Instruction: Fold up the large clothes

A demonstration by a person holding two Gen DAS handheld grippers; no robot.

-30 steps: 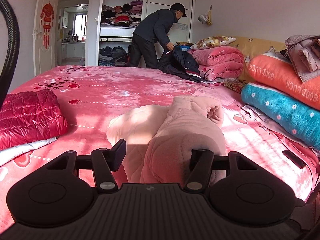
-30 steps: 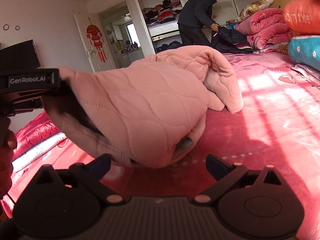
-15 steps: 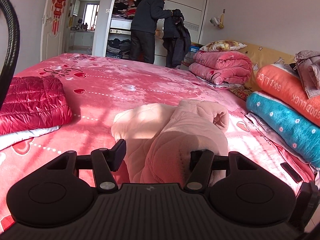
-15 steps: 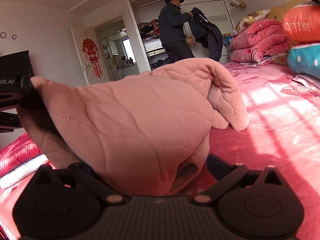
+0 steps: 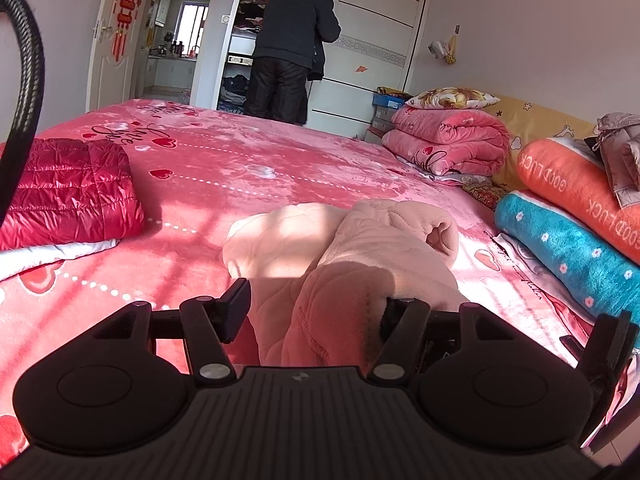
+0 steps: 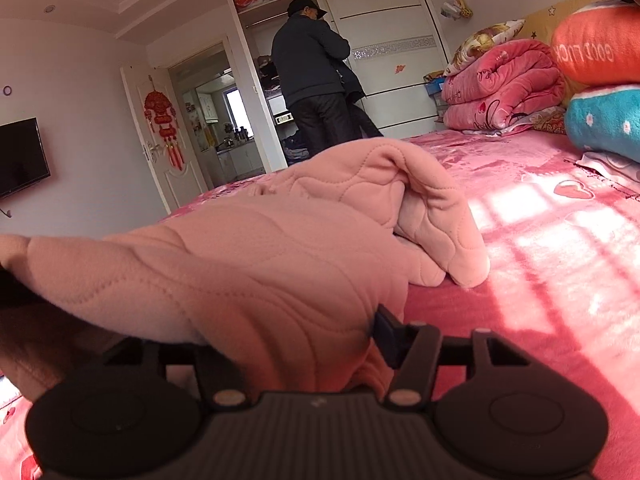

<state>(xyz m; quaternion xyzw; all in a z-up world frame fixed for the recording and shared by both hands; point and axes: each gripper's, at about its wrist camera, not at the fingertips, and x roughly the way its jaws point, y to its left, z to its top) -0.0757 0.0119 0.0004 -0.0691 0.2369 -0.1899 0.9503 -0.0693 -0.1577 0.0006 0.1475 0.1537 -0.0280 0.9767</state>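
Looking across a sunlit bedroom, over a bed (image 5: 280, 160) spread with a pink heart-print blanket. Spotting a person (image 5: 296, 40) in dark clothes at the far wardrobe (image 5: 372, 40), back turned. Passing a folded red quilted jacket (image 5: 68, 192) on the bed's left side and rolled pink blankets (image 5: 452, 144) by the headboard, well apart from the action. Coming to the pink quilted garment (image 5: 360, 248), bunched on the bed in the middle, one rounded fold resting on the blanket farther off and the near end raised toward both tools. Finding the left gripper (image 5: 316, 308) with jaws set wide and pinching a thick wad of that near end: one finger meeting the cloth's edge, the other half buried in the fold. Switching to the right wrist view and seeing the right gripper (image 6: 304, 340) with jaws just now closing in, the garment draped over and filling the gap between them. Catching one finger pushed against the fabric, the other lost under the cloth, so cannot tell whether that bite is complete.
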